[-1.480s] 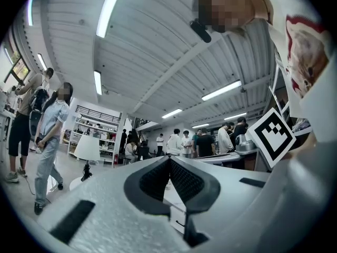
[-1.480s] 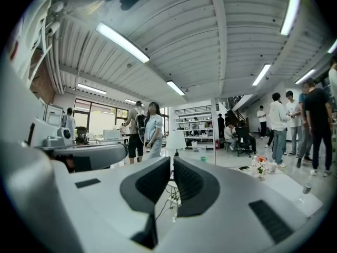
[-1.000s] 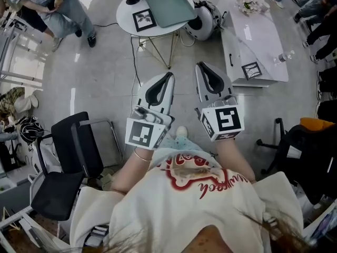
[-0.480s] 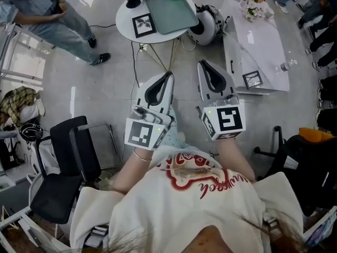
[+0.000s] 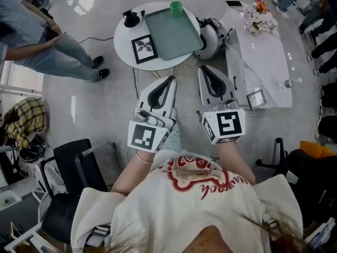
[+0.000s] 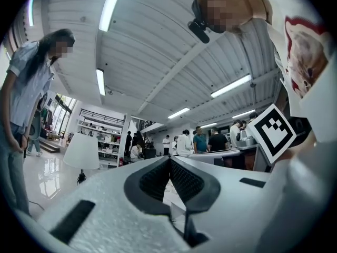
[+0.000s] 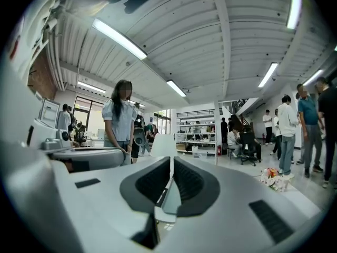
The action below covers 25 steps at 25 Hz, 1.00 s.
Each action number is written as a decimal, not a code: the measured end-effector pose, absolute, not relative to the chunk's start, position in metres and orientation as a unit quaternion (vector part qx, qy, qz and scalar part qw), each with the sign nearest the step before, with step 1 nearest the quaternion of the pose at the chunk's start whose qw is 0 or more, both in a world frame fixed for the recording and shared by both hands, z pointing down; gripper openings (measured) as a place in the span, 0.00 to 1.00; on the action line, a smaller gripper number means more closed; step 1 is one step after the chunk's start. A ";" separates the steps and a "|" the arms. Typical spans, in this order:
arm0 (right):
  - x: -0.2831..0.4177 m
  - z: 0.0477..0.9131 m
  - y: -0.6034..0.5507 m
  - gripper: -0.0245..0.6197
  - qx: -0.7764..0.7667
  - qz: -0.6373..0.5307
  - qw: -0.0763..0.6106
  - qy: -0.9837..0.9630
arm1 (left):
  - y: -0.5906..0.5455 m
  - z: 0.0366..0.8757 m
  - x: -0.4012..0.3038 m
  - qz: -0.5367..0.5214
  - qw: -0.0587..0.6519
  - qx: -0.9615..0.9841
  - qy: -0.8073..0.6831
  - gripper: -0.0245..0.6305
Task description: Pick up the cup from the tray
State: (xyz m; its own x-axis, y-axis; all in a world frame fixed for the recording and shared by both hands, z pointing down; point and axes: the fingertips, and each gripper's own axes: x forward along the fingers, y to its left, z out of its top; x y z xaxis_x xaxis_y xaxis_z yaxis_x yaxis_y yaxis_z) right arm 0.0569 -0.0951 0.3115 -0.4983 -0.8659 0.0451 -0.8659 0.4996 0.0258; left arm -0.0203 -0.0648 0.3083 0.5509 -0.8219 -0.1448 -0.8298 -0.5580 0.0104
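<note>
The left hand-held gripper (image 5: 168, 81) is pointing forward from in front of the person's chest, and its own view is showing the jaws lying together along their length with nothing between them. Ahead of it the round white worktop (image 5: 125, 49) is carrying a square marker card (image 5: 144, 49) on its near left part and a grey-green tray (image 5: 171, 36) lying askew, its long axis running from the near right toward the far left. The green cup (image 5: 176, 8) is standing upright in the tray's far corner, at the side of the worktop farthest from the person, so the whole length of the tray is lying between it and either set of jaws. From the left hand-held gripper the cup is sitting almost straight ahead and only a little to the right. The right hand-held gripper (image 5: 204, 71) is also resting with its jaws pressed together and empty, its tip reaching just short of the worktop's near right edge. From there the cup is lying forward and off to the left. Neither side is looking clearly nearer, though the left one is lining up more directly. Both are well apart from the cup, and either would likely be needing to spread its jaws before reaching across the tray.
</note>
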 end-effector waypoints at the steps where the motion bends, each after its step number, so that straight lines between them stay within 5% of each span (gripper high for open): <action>1: 0.052 0.311 -0.110 0.09 0.501 -0.001 0.026 -0.865 | -0.080 0.308 -0.024 0.065 0.030 -0.881 0.468 0.06; 25: -0.008 0.324 -0.295 0.10 0.497 0.016 0.032 -0.867 | -0.250 0.310 -0.060 0.062 0.016 -0.886 0.459 0.06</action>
State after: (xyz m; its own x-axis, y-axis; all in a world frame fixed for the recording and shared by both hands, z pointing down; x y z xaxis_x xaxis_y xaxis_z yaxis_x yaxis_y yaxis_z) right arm -0.0080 -0.2945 0.3244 -0.5046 -0.8604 0.0711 -0.8624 0.5062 0.0046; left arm -0.0600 -0.2501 0.3100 0.5703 -0.8120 -0.1246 -0.8159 -0.5774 0.0285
